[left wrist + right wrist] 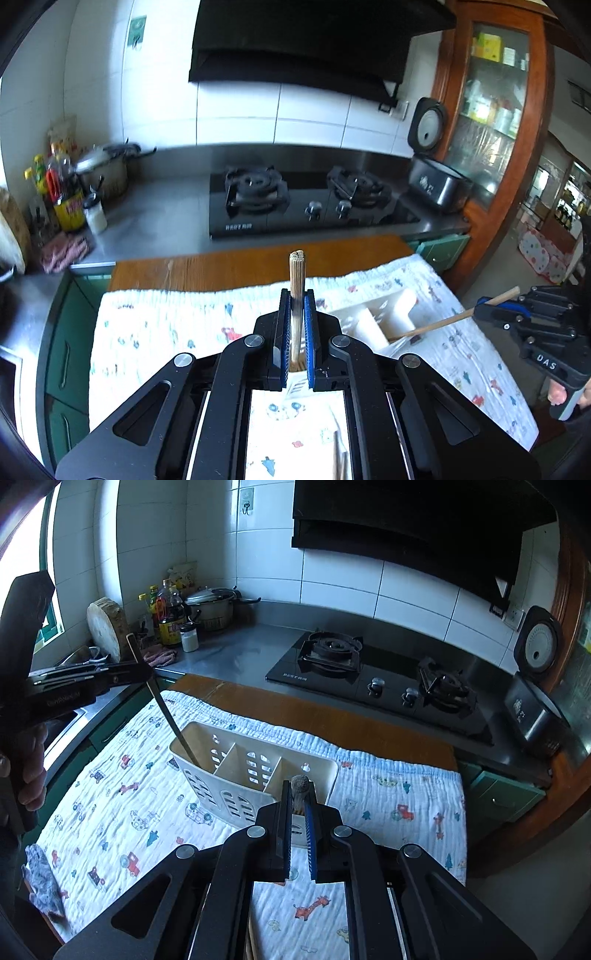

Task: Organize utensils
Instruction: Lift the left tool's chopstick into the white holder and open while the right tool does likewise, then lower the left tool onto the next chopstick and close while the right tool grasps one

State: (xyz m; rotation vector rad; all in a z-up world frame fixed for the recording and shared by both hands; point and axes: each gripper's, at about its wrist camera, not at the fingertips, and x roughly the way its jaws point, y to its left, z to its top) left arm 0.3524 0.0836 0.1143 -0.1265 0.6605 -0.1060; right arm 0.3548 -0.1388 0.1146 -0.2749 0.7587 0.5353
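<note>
On the left, the left gripper (146, 675) was clamped shut on a chopstick (168, 716) whose lower tip already dipped into the leftmost compartment of the white utensil holder (207, 779), which stood on the printed cloth (110, 812). To the right, the right gripper (298, 805) was likewise closed tight on its own chopstick (300, 786), hovering just above the holder's right side. Judging by the empty middle compartment, the sorting had barely begun; more chopsticks (339, 458) seemingly waited on the cloth.

Home kitchen — gas hob (384, 679), rice cooker (437, 184)
</note>
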